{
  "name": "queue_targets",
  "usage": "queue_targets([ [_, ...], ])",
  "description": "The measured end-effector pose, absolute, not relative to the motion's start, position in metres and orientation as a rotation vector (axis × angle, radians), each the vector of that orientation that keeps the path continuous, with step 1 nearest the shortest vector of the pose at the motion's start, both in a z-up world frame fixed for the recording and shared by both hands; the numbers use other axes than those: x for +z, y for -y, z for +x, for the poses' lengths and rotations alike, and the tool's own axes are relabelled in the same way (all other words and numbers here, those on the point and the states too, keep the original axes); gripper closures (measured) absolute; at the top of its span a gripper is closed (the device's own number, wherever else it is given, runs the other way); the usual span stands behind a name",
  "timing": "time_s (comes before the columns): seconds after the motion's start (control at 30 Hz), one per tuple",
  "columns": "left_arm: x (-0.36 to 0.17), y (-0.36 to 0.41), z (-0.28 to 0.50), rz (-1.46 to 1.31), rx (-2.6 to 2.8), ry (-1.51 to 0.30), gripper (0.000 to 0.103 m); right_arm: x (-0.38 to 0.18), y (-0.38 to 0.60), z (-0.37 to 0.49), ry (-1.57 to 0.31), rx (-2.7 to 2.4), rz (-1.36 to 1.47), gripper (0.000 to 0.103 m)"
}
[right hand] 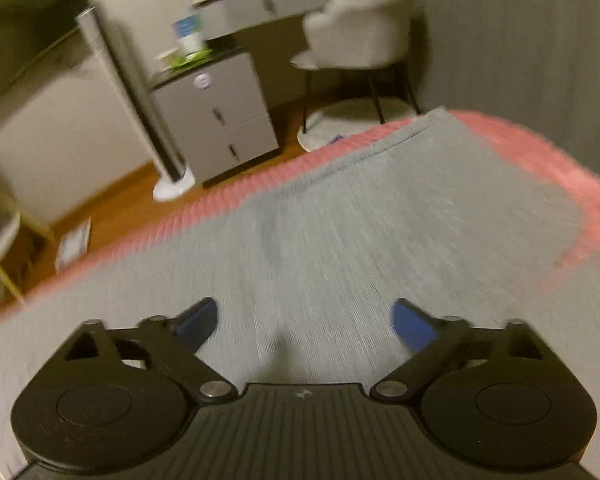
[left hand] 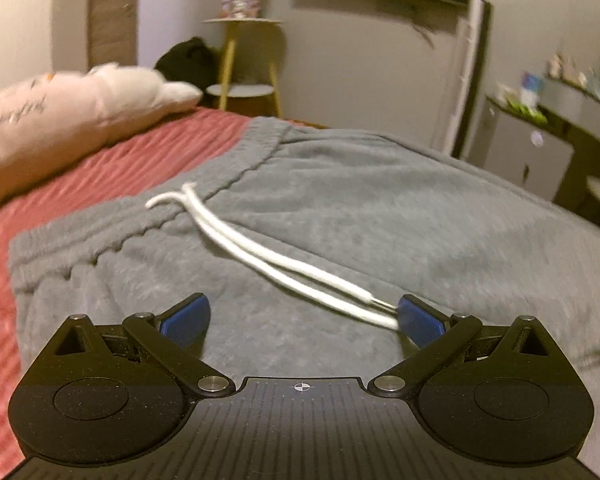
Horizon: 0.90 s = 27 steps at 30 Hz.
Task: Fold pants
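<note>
While both grippers gape, left gripper (left hand: 304,318), right gripper (right hand: 305,322), over grey pants (left hand: 340,208).

The soft fuzzy gray pants (left hand: 340,208) have 2 white drawstring cords (left hand: 260,252) with silvery tips. They lie on a pinkish-red bed cover with thin ridged stripes (left hand: 112,168). Far left sits a cream pillow with dark curly writing (left hand: 40,120). Each black gripper has blue finger pads (left hand: 188,314). In the right wrist view the same gray pants (right hand: 360,220) lie on the striped pink cover (right hand: 540,148). Beyond are a gray cabinet with dark handles (right hand: 220,120), a pale gray chair (right hand: 360,36) and a brown wood floor (right hand: 112,200).
</note>
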<state>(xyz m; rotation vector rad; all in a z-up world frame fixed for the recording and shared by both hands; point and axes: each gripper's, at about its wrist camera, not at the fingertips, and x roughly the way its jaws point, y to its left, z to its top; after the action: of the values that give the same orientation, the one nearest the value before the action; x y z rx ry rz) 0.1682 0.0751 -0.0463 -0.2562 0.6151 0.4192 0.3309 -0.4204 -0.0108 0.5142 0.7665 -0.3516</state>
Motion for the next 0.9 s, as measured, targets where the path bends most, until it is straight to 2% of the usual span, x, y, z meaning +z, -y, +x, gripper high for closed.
queue_targets([
  [0.03,-0.05,-0.078,0.167,-0.28,0.417,-0.604,0.0,-0.016,0.43,0.352,-0.764,-0.372,0.55,0.039],
  [0.07,-0.054,-0.08,0.168,-0.291,0.416,-0.598,0.0,-0.021,0.438,0.369,-0.756,-0.398,0.581,0.041],
  [0.17,-0.059,-0.073,0.171,-0.243,0.434,-0.6,0.0,-0.038,0.456,0.411,-0.738,-0.474,0.68,0.042],
  [0.23,-0.06,-0.068,0.172,-0.21,0.43,-0.602,0.0,-0.048,0.465,0.432,-0.73,-0.541,0.728,0.038],
  [0.33,-0.063,-0.073,0.172,-0.237,0.419,-0.594,0.0,-0.064,0.473,0.456,-0.737,-0.619,0.74,0.027],
  [0.4,-0.064,-0.073,0.171,-0.242,0.42,-0.585,0.0,-0.071,0.47,0.471,-0.779,-0.678,0.665,0.027],
  [0.47,-0.065,-0.071,0.173,-0.231,0.424,-0.581,0.0,-0.075,0.46,0.483,-0.813,-0.736,0.553,0.035],
  [0.5,-0.066,-0.071,0.173,-0.23,0.424,-0.579,0.0,-0.076,0.455,0.486,-0.824,-0.772,0.501,0.051],
  [0.53,-0.066,-0.072,0.173,-0.234,0.421,-0.578,0.0,-0.077,0.451,0.486,-0.831,-0.797,0.462,0.057],
  [0.6,-0.067,-0.074,0.173,-0.251,0.412,-0.572,0.0,-0.075,0.452,0.482,-0.826,-0.796,0.444,0.077],
  [0.63,-0.067,-0.075,0.172,-0.26,0.406,-0.569,0.0,-0.073,0.453,0.475,-0.815,-0.777,0.459,0.094],
  [0.77,-0.067,-0.083,0.171,-0.306,0.374,-0.557,0.0,-0.044,0.458,0.415,-0.723,-0.708,0.526,0.097],
  [0.9,-0.065,-0.091,0.166,-0.372,0.349,-0.527,0.0,-0.016,0.451,0.307,-0.585,-0.647,0.588,0.098],
])
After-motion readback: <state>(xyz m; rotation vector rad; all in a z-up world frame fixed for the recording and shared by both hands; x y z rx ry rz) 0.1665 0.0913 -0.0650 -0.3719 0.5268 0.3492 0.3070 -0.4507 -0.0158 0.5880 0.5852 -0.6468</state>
